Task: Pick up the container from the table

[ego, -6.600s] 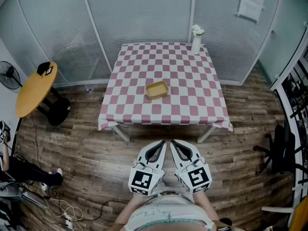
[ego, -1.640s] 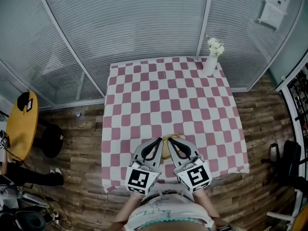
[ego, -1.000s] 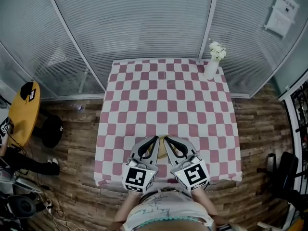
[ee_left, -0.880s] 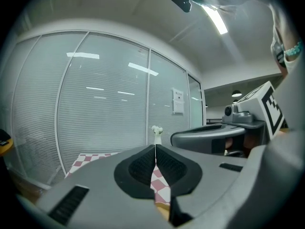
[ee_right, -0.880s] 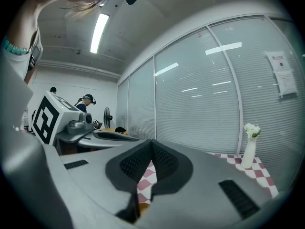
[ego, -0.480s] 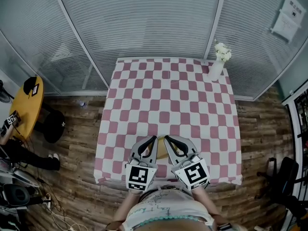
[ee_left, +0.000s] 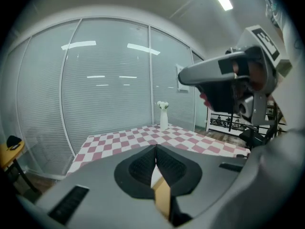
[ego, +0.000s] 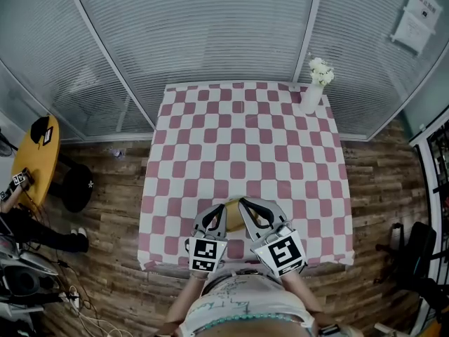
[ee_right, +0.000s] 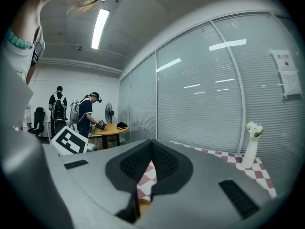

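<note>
Two tools over the near edge of the worktop [ego: 245, 132], side by side.
- Left tool [ego: 219, 209]: clenched, pads meeting at the tip, nothing gripped.
- Right tool [ego: 243, 203]: likewise clenched on nothing.

One container [ego: 233, 216], tan. It lies on the checkered cloth between the two tool tips, close to the near edge and mostly covered by them. Each gripper view shows a sliver of it low down, under the closed pads. Contact between tips and container is hard to judge from above; possibly just apart.

Open room:
- Ahead of both tools, checkered cloth runs to the far edge.
- One vase [ego: 312, 98] with white flowers stands well ahead of the right tool, at the far right corner.
- A glass wall [ego: 210, 34] with blinds rises just beyond that far edge.
- Wood floor [ego: 393, 181] borders the worktop on both sides.

Count: two tools, one container, one vase, one worktop.
</note>
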Action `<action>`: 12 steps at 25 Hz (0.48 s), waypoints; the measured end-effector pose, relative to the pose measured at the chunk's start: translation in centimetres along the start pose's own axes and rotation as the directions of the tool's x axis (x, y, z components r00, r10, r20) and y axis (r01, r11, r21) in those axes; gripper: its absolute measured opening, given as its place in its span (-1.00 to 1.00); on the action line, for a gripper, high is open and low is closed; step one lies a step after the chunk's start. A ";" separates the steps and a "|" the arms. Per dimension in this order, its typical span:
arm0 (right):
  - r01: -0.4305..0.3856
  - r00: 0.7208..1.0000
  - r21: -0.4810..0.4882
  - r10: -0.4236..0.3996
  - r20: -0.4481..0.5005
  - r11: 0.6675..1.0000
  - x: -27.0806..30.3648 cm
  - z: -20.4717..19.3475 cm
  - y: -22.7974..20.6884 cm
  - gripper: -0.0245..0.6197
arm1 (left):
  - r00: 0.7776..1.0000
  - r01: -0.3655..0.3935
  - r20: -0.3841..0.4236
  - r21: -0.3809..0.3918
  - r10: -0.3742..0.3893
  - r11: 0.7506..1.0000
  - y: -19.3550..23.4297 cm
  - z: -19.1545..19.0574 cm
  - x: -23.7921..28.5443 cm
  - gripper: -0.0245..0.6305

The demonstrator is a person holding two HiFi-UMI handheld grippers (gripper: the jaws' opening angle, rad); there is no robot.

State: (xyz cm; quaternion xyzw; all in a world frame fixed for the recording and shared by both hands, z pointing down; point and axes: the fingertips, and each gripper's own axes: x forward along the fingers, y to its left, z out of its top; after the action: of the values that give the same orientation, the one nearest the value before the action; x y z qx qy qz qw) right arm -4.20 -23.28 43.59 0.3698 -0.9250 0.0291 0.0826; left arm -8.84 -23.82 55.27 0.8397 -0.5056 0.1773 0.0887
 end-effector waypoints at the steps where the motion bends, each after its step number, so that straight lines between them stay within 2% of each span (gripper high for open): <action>1: 0.003 1.000 0.000 -0.003 -0.006 1.000 0.1 -0.1 -0.1 -0.95 | 1.000 0.004 -0.017 -0.005 -0.004 1.000 0.0 -0.9 0.2 -0.88; 12: 0.023 1.000 -0.012 -0.023 0.000 1.000 0.3 -1.3 -0.5 -0.95 | 0.987 -0.015 -0.161 -0.019 0.012 1.000 0.8 -9.0 1.3 -0.88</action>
State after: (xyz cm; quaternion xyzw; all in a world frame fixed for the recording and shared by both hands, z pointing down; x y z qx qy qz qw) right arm -3.92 -23.67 44.95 0.3798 -0.9209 0.0225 0.0852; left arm -10.91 -22.28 64.06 0.8182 -0.5044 0.2398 0.1367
